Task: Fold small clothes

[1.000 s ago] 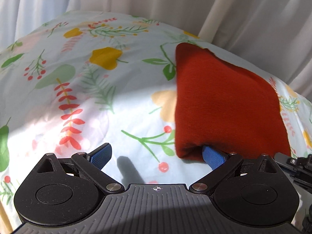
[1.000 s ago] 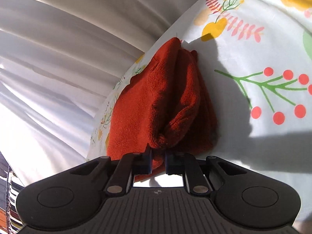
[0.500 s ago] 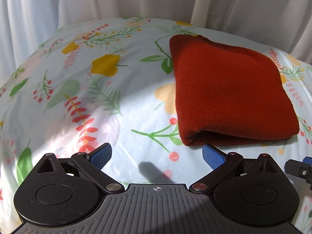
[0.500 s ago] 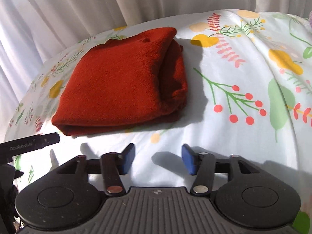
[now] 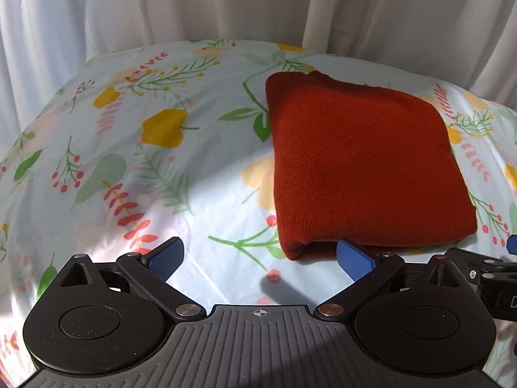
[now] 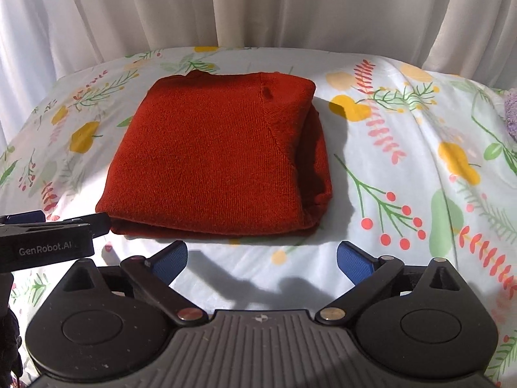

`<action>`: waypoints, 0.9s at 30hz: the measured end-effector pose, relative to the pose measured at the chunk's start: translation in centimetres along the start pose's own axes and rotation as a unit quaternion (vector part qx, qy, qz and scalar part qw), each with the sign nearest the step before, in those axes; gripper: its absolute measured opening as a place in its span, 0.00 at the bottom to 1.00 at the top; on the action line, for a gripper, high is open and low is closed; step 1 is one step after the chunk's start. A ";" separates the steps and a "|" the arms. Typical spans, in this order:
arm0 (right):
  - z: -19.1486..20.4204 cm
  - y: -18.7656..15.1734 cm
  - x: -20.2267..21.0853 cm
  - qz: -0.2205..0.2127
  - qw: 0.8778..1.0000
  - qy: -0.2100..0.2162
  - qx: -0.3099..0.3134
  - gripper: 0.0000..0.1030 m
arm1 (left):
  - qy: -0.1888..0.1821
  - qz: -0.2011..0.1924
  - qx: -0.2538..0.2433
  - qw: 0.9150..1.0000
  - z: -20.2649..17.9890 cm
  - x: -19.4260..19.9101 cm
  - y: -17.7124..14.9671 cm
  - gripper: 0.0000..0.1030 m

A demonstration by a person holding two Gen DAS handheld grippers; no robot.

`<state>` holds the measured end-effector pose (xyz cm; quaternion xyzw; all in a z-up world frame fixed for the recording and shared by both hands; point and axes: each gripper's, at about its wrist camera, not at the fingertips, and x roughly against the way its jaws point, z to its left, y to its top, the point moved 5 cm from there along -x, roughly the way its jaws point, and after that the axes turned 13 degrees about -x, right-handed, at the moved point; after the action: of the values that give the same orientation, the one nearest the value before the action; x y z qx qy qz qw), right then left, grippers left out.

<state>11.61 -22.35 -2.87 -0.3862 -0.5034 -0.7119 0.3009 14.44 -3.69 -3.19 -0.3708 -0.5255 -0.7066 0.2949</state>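
— One rust-red knit sweater [image 6: 213, 158], folded into a thick rectangle, lies on the floral cloth [image 6: 404, 174] of the bench.
— Texture?
— Fine ribbed knit, soft rounded fold edges, layers stacked along its right side. The cloth is smooth, printed with leaves and berries; white pleated curtains [image 6: 258, 6] hang behind.
— Tools?
— Right tool [image 6: 261, 260] is opening, blue pads spread, nothing between them. Left tool [image 5: 260, 258] gapes wide too, released, one pad just beside the sweater's near edge.
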 end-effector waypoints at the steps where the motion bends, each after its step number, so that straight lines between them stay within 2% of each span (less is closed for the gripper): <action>1: 0.2 0.1 0.0 0.000 1.000 -0.001 0.000 0.96 | 0.003 0.003 -0.002 1.000 0.0 -0.1 0.0 1.00; 8: 0.8 0.4 -0.2 -0.004 0.999 -0.036 0.017 0.96 | 0.005 0.019 -0.005 1.000 -0.1 -0.7 -0.4 1.00; 27: -0.4 0.7 -0.2 -0.004 0.999 -0.050 0.001 0.96 | 0.000 0.022 -0.026 0.999 -1.1 -0.7 -0.5 1.00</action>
<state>12.19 -22.92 -2.72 -0.4190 -0.5202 -0.6925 0.2724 14.20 -4.64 -4.21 -0.3894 -0.4985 -0.7138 0.3005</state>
